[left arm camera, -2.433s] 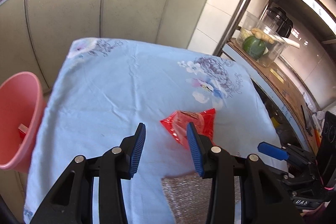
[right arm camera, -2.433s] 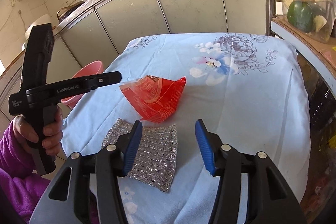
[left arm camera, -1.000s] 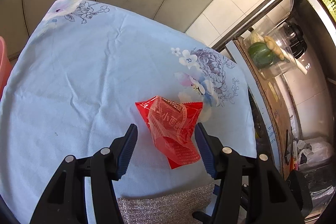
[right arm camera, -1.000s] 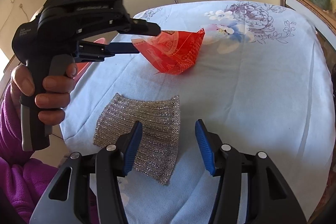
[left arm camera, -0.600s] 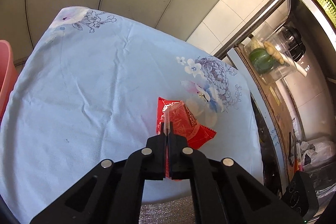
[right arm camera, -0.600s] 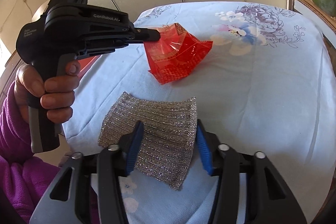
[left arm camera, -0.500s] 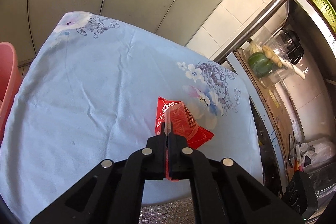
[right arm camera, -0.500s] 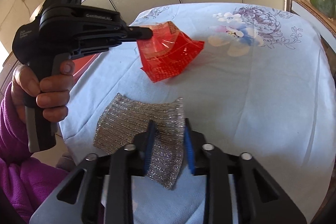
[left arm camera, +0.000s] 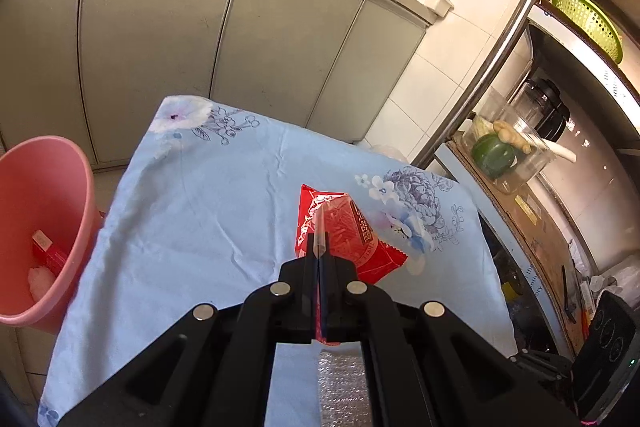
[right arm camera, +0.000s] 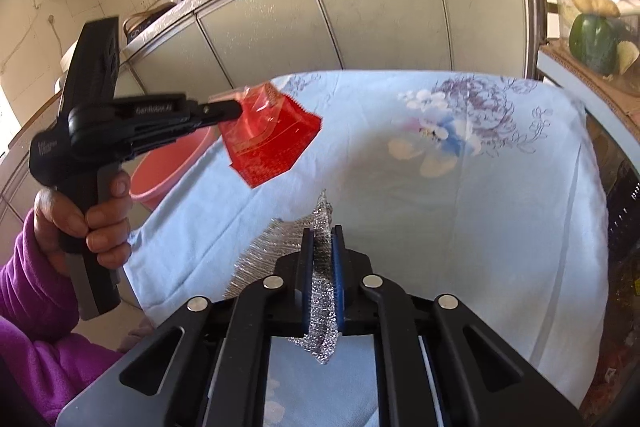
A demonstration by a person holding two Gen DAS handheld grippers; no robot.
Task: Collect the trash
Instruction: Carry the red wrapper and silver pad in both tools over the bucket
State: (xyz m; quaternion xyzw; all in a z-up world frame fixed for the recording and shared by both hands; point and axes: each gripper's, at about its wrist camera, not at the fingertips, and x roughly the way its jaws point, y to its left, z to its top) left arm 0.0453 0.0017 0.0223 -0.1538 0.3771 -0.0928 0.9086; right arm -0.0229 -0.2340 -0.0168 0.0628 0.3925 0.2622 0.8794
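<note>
My left gripper (left arm camera: 319, 247) is shut on a red snack wrapper (left arm camera: 352, 239), which hangs lifted above the blue flowered tablecloth (left arm camera: 208, 211). The right wrist view shows the same left gripper (right arm camera: 236, 111) from the side, held by a hand in a purple sleeve, with the red wrapper (right arm camera: 272, 143) dangling from its tip. My right gripper (right arm camera: 320, 247) is shut on a silver metallic scouring cloth (right arm camera: 320, 291), whose pinched edge stands up between the blue pads while its left part still lies on the tablecloth (right arm camera: 460, 195).
A pink bin (left arm camera: 36, 227) stands left of the table with a red packet and white scrap inside; it shows as the pink bin (right arm camera: 168, 167) behind the left gripper. Grey cabinets (left arm camera: 160, 39) lie beyond. A metal shelf rack (left arm camera: 520, 147) with a container of vegetables (left arm camera: 500, 151) borders the right.
Both grippers went from open to shut: the left closed on the red wrapper and lifted it off the cloth, the right closed on the silver cloth and raised its edge.
</note>
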